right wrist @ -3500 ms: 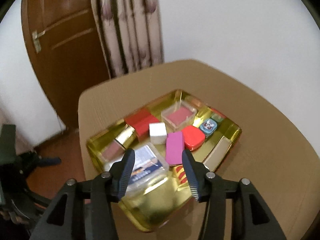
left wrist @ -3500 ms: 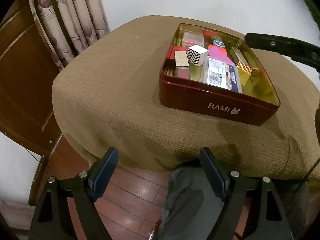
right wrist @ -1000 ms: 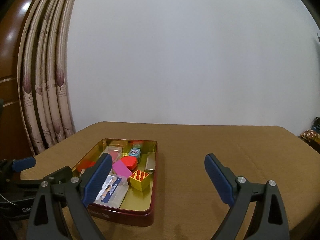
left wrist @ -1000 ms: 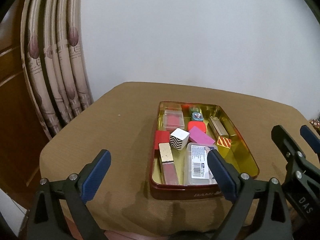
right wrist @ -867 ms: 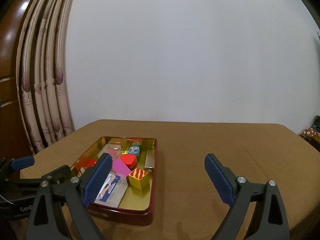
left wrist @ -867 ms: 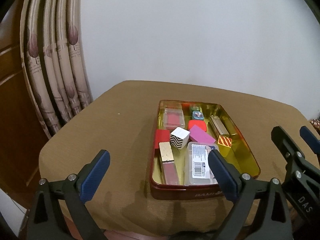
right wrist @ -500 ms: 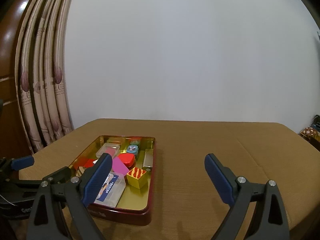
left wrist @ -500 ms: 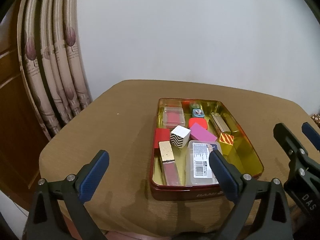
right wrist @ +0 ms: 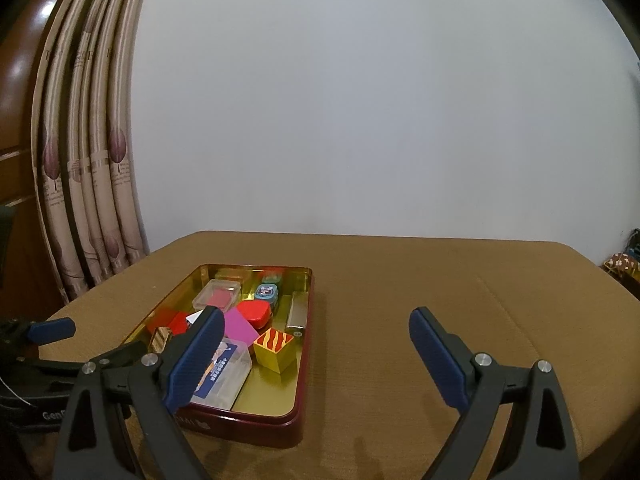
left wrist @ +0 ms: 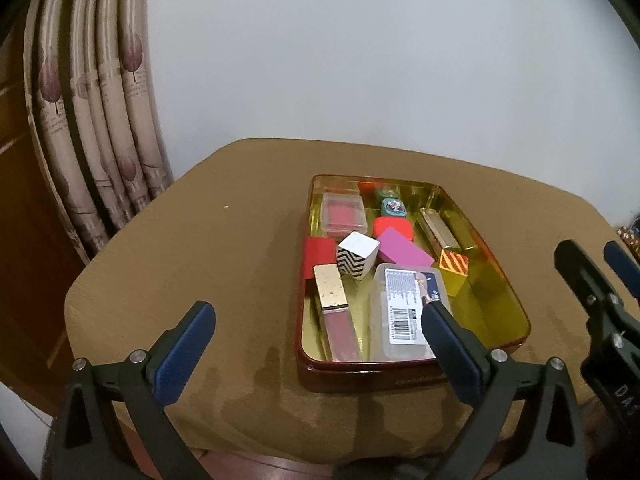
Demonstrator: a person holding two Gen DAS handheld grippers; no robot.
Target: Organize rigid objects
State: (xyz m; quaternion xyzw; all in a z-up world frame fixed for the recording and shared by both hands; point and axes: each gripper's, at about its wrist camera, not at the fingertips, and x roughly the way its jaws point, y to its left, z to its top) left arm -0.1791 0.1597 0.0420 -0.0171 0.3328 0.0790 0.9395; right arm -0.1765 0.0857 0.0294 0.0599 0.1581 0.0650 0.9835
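Observation:
A dark red tin with a gold inside (left wrist: 513,304) (right wrist: 305,340) sits on the brown table and holds several small items: a zigzag cube (left wrist: 357,255), a pink block (left wrist: 404,251) (right wrist: 241,328), a clear labelled case (left wrist: 404,312) (right wrist: 218,370), a gold-capped tube (left wrist: 332,304), a yellow cube with red stripes (left wrist: 453,270) (right wrist: 275,349), a red box (right wrist: 255,312). My left gripper (left wrist: 314,320) is open and empty over the tin's near left corner. My right gripper (right wrist: 316,320) is open and empty, near the tin's right rim.
The brown cloth table (left wrist: 224,264) (right wrist: 440,280) has bare surface left and right of the tin. Curtains (left wrist: 100,120) and a wooden door (left wrist: 16,240) stand at the left. A white wall is behind. The right gripper shows at the left wrist view's right edge (left wrist: 596,304).
Both grippers rose from a downward look to a level view of the table, then drifted slightly closer to the tin. Both stay open. Nothing in the tin moved.

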